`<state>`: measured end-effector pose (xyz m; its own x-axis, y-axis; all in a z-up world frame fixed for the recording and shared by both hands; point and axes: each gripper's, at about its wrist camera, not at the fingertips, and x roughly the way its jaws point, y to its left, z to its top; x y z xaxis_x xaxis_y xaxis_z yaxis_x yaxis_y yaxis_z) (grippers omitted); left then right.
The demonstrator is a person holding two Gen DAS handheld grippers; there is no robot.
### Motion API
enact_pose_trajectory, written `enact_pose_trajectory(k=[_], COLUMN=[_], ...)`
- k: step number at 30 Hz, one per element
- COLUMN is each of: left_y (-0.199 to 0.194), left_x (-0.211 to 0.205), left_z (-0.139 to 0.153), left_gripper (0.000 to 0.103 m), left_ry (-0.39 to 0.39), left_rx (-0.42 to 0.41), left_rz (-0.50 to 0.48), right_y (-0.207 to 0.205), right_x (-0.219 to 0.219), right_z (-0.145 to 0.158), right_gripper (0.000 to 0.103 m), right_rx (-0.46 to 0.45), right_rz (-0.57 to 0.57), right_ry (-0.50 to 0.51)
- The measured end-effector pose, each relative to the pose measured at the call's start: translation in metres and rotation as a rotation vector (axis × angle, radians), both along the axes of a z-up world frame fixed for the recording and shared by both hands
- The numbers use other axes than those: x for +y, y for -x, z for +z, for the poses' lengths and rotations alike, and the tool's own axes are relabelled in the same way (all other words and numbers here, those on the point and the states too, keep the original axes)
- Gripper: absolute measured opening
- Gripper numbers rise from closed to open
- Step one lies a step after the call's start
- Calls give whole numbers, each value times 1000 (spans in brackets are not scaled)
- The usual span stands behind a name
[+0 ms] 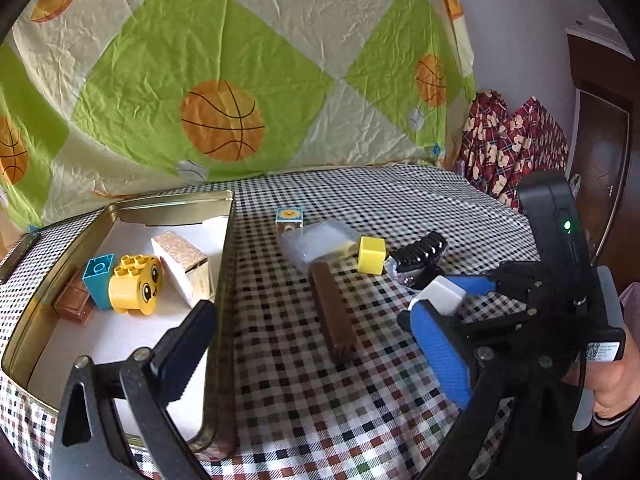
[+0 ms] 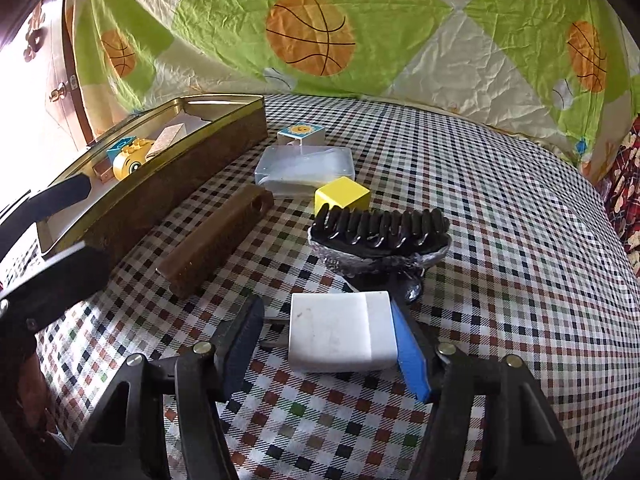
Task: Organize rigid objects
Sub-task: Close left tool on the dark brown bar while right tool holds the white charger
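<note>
Our right gripper (image 2: 328,340) brackets a white plug adapter (image 2: 340,330) on the checked tablecloth (image 2: 500,240). The blue pad touches its right side, while a gap shows between the left pad and the adapter, so the jaws are open and not yet clamped. Its prongs point toward the left pad.

To do this well, we close evenly so the adapter does not twist, keep the left pad clear of the prongs if we can, and lift straight up before swinging away. Just beyond the jaws sit a black comb (image 2: 380,232), a yellow cube (image 2: 342,196) and a brown block (image 2: 216,236).

Our left gripper (image 1: 304,320) hangs open above the tin box (image 1: 224,280), which already holds a yellow toy brick (image 1: 136,284).
</note>
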<state>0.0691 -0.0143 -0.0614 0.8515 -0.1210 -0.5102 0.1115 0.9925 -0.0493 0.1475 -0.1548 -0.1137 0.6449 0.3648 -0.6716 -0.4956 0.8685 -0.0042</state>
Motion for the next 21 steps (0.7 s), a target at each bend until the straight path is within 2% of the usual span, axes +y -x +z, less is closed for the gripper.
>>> enact_pose_trajectory(k=[3, 7, 10, 12, 14, 18, 21], left_y=[-5, -13, -20, -26, -31, -39, -45], left_x=[-5, -10, -16, -22, -25, -30, -34], left_z=[-2, -6, -10, -12, -13, -14, -14], left_gripper=[96, 84, 74, 71, 60, 44, 42], left_ry=[0, 3, 0, -16, -16, -21, -36], left_rx=[22, 61, 95, 118, 145, 187, 206], left_rz=[-28, -56, -82, -94, -105, -119, -119], right_y=[3, 10, 5, 1, 0, 2, 2], right_x=[-11, -24, -33, -36, -38, -39, -41], right_z=[5, 11, 12, 11, 12, 12, 12], right_gripper=[64, 64, 65, 65, 65, 65, 65], right_rx=[-30, -101, -78, -49, -45, -53, -54], right_rz=[-26, -110, -142, -144, -148, -153, -155], right_ry=[-65, -120, -168, -184, -195, -199, -209])
